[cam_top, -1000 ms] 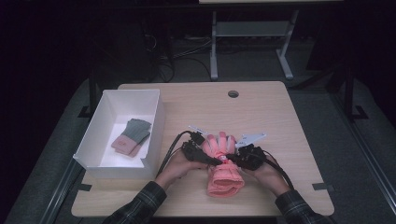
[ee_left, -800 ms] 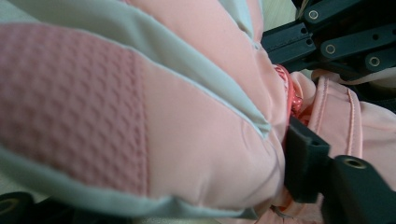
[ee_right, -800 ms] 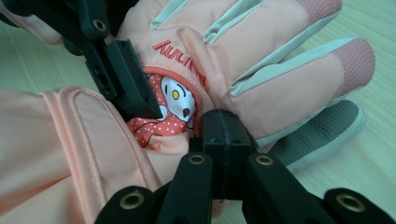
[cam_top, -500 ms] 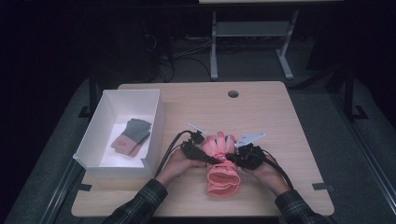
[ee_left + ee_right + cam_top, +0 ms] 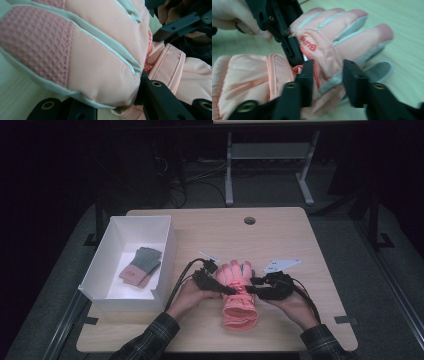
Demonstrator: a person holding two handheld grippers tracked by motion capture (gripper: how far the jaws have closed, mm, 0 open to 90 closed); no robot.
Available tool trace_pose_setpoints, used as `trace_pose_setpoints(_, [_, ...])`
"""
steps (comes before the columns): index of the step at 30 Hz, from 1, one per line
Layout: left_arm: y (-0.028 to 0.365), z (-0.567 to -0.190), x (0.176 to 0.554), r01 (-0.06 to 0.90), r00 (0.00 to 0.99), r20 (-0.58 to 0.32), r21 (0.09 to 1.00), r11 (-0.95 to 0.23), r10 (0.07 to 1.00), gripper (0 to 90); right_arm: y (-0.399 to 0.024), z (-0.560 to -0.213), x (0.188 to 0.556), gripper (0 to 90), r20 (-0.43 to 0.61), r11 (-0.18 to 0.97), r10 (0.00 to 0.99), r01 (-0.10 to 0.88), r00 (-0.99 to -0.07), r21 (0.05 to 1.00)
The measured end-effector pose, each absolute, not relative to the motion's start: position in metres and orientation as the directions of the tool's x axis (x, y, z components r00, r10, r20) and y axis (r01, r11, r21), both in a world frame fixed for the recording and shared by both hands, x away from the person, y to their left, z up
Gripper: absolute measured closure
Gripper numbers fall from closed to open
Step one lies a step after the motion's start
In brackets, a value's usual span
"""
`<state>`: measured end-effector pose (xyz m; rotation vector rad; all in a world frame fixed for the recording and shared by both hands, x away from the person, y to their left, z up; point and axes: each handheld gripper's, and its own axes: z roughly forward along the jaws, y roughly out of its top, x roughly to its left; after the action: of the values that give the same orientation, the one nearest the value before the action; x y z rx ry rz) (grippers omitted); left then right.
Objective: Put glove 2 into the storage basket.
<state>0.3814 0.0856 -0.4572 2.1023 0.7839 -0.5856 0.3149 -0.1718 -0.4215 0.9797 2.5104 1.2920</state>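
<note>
near the bench's [image 5: 300, 230] front edge the pink glove [image 5: 239, 292] lies fingers away, cuff toward the person. left tool [image 5: 231, 290] pinches its wrist, having just closed; right tool [image 5: 252, 285], just opening, straddles the palm edge loosely.

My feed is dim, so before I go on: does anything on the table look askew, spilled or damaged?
Nothing stands out. The pink glove lies flat on the table, no tear visible, with the left gripper and right gripper at its middle. The folded socks sit tidily in the white box.
</note>
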Motion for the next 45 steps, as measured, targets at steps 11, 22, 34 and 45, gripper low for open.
trace_pose_setpoints(11, [0.099, -0.428, 0.379, 0.655, 0.755, -0.556, 0.609, -0.447, 0.349, 71.2, -0.214, -0.424, 0.306, 33.1, 0.163, 0.325, 0.713, 0.528, -0.681, 0.784])
trace_pose_setpoints(22, [0.102, -0.395, 0.373, 0.609, 0.791, -0.47, 0.663, -0.436, 0.391, 71.1, -0.232, -0.435, 0.304, 25.0, 0.154, 0.317, 0.76, 0.567, -0.632, 0.76])
trace_pose_setpoints(34, [0.104, -0.35, 0.372, 0.582, 0.805, -0.411, 0.685, -0.438, 0.427, 70.9, -0.23, -0.441, 0.308, 17.1, 0.134, 0.331, 0.781, 0.587, -0.61, 0.739])
trace_pose_setpoints(45, [0.121, -0.311, 0.377, 0.555, 0.817, -0.363, 0.705, -0.441, 0.448, 70.7, -0.231, -0.442, 0.308, 16.1, 0.133, 0.33, 0.785, 0.59, -0.605, 0.737])
